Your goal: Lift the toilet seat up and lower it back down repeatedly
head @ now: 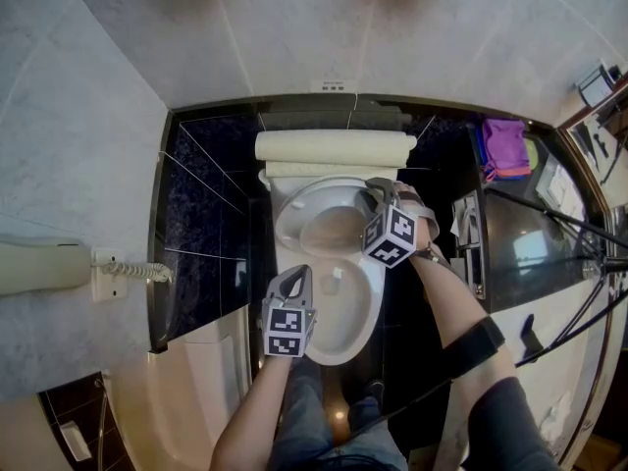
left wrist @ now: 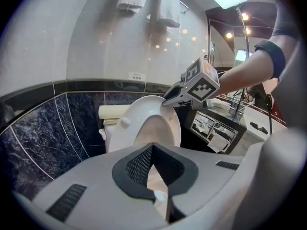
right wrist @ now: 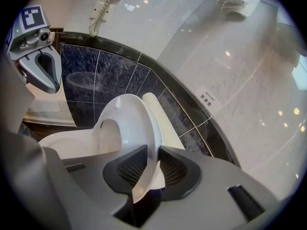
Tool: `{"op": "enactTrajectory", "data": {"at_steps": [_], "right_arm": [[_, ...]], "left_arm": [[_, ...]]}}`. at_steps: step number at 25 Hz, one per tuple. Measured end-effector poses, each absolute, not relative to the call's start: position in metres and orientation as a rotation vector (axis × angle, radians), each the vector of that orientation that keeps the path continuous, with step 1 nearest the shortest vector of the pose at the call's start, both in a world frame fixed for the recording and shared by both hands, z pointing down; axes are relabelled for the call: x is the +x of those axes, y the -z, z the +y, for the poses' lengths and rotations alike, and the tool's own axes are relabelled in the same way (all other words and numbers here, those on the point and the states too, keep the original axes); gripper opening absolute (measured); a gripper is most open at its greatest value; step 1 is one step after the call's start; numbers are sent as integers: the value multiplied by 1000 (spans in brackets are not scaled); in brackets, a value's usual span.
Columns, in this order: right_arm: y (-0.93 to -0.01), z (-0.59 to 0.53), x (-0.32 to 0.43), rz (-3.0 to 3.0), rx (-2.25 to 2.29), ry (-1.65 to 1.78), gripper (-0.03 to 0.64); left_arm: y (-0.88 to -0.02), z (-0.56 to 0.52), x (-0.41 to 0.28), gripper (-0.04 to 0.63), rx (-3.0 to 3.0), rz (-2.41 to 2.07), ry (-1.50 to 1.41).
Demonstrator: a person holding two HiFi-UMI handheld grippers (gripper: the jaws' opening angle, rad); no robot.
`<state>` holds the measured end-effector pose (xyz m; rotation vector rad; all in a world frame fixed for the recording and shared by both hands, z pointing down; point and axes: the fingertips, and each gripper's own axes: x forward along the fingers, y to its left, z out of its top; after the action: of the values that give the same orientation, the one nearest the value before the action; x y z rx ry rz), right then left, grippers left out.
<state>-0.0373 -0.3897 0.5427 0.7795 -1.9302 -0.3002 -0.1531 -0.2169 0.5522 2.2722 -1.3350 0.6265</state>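
Observation:
The white toilet seat (head: pixel 316 226) stands tilted up off the bowl (head: pixel 345 327), its underside showing in the left gripper view (left wrist: pixel 144 116). The cream lid (head: pixel 334 147) is upright against the wall. My right gripper (head: pixel 379 194) reaches the seat's right rim; in the right gripper view the rim (right wrist: pixel 139 128) sits between the pads, which press on it, so the right gripper (right wrist: pixel 153 159) is shut on it. My left gripper (head: pixel 297 279) hovers over the bowl's front left, shut and holding nothing (left wrist: pixel 152 150).
A wall phone (head: pixel 39 266) with a coiled cord hangs at the left. Dark marble tiles (head: pixel 206 214) back the toilet. At the right stand a control panel (head: pixel 469 234) and a counter with a purple cloth (head: pixel 505 147). The person's legs are below the bowl.

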Motion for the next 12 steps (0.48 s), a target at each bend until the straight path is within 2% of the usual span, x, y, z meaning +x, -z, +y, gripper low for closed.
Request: {"op": "enactTrajectory", "data": {"at_steps": [12], "right_arm": [[-525,-306,-38,-1980,762,387,91]], "left_arm": [[-578,-176,-136,0,2194,-1334,-655]]}}
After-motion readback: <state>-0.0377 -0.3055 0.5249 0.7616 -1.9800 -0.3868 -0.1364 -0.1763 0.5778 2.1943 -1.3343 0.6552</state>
